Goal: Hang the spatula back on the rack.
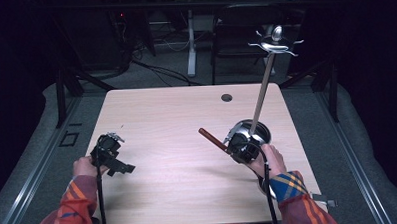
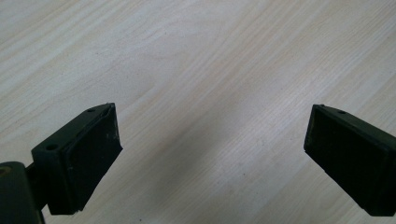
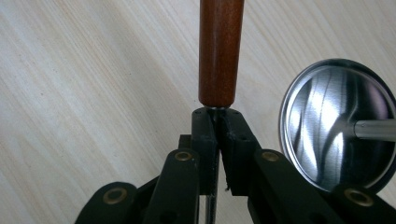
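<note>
High view: near the pale wooden bench's (image 1: 151, 108) right edge, the right tool (image 1: 237, 146) is held low beside the round steel stand base (image 1: 260, 132).

Left gripper view: the left tool (image 2: 212, 140) is spread, empty, over bare bench.

Right gripper view: the thin metal shank of the brown wooden-handled utensil (image 3: 219, 51) is pinched; slipping or swivelling is judged possible.

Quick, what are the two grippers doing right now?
Left gripper: open, nothing between its jaws, above the bare table.
Right gripper: closed on the thin metal shank of a wooden-handled utensil.

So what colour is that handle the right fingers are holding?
Reddish-brown wood, the handle shows best in the right gripper view.
</note>
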`<state>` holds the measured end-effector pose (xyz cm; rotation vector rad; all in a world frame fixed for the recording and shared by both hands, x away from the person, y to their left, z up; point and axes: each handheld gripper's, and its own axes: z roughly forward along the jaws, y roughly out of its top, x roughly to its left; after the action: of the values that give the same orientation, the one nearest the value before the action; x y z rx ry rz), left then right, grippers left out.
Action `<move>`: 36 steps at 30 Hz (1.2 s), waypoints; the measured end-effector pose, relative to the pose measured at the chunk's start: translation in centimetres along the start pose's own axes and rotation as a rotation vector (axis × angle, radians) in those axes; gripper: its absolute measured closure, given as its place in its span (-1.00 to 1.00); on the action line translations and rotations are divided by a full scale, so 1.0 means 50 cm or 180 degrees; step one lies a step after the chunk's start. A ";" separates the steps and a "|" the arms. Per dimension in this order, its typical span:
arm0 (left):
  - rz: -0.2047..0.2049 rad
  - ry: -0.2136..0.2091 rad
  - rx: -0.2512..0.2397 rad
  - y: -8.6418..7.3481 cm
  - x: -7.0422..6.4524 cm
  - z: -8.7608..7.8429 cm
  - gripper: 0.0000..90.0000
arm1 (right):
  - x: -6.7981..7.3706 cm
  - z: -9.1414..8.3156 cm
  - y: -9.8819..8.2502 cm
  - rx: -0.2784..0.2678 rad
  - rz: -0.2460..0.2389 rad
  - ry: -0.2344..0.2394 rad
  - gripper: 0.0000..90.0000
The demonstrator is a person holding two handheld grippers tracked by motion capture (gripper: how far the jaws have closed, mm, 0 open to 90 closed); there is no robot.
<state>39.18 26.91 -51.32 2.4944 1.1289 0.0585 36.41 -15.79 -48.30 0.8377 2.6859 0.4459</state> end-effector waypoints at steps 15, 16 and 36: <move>0.0019 -0.0010 0.0020 0.001 0.000 0.001 -0.93 | -0.011 -0.027 -0.017 -0.0185 0.0116 -0.0035 0.89; 0.0020 -0.0012 0.0020 0.001 0.000 0.001 -0.93 | -0.012 -0.029 -0.018 -0.0203 0.0128 -0.0025 0.89; 0.0012 -0.0035 0.0035 0.002 -0.001 0.004 -0.93 | -0.038 -0.079 -0.060 -0.0614 0.0453 -0.0001 0.89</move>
<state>39.26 26.71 -51.47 2.5037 1.1229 0.0396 35.00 -20.07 -45.46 0.9731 2.5411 0.7244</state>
